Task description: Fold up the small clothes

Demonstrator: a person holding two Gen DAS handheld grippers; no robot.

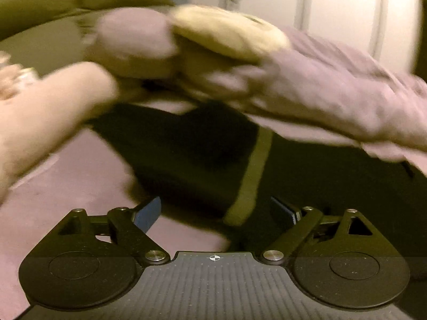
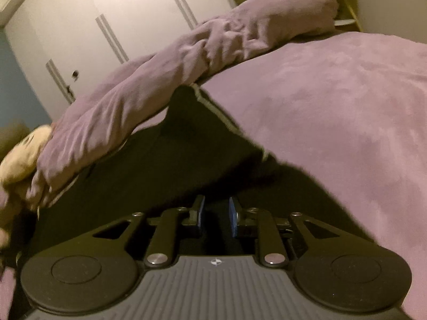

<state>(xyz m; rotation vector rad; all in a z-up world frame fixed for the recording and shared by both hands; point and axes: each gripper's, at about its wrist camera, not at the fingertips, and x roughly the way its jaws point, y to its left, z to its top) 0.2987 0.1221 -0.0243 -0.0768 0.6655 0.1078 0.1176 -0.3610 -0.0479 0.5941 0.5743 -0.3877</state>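
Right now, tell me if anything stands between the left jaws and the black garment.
Nothing visible does. The left gripper is open right over the black garment; the rumpled purple blanket overlaps only its far edge.

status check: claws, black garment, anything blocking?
Left claw open, empty. Right claw narrow gap, nothing pinched. Black garment on bed, rumpled purple blanket overlapping its far edge.

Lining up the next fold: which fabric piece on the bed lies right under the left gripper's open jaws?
The black garment with the yellow-green stripe, spread flat on the purple cover. The bunched purple duvet and cream plush lie farther off.
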